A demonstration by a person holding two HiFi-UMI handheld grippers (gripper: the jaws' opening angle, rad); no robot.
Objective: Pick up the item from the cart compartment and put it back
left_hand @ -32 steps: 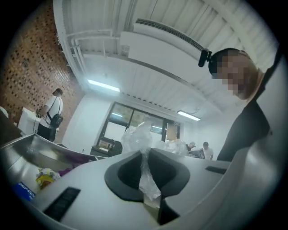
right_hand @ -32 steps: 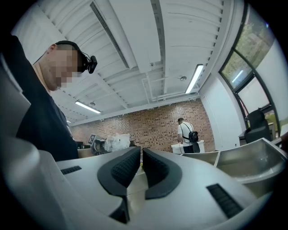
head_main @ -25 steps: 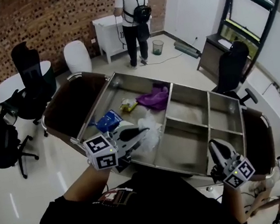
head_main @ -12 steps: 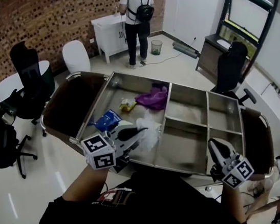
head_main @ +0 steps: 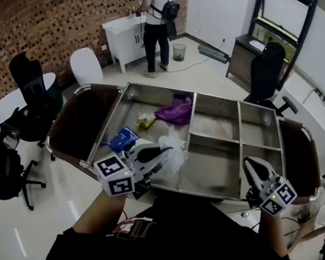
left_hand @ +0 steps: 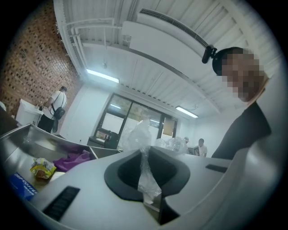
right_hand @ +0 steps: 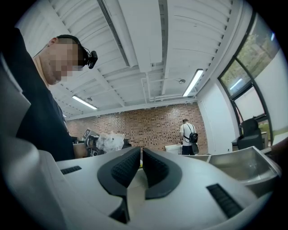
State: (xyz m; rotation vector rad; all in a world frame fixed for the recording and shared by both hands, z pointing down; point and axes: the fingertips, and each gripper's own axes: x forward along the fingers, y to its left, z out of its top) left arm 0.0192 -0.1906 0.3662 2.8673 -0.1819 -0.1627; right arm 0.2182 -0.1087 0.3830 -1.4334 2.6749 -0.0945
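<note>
A steel cart [head_main: 213, 97] with several compartments stands below me. My left gripper [head_main: 161, 152] hangs over the near edge of its large left compartment, shut on a crumpled clear plastic bag [head_main: 173, 149]. In the left gripper view the bag [left_hand: 143, 144] sticks up from between the closed jaws of the left gripper [left_hand: 146, 180]. My right gripper [head_main: 252, 165] sits at the cart's front right corner, shut with nothing in it. The right gripper view shows that gripper [right_hand: 141, 162] with its ribbed pads almost touching.
In the left compartment lie a blue packet [head_main: 123, 140], a yellow packet [head_main: 145, 121] and a purple cloth [head_main: 175, 111]. Office chairs [head_main: 35, 84] stand to the left and right. A person with a backpack [head_main: 157, 14] stands at a white cabinet far behind.
The left gripper still holds the plastic bag in about the same place. The right gripper has shifted slightly down and right in the head view.
</note>
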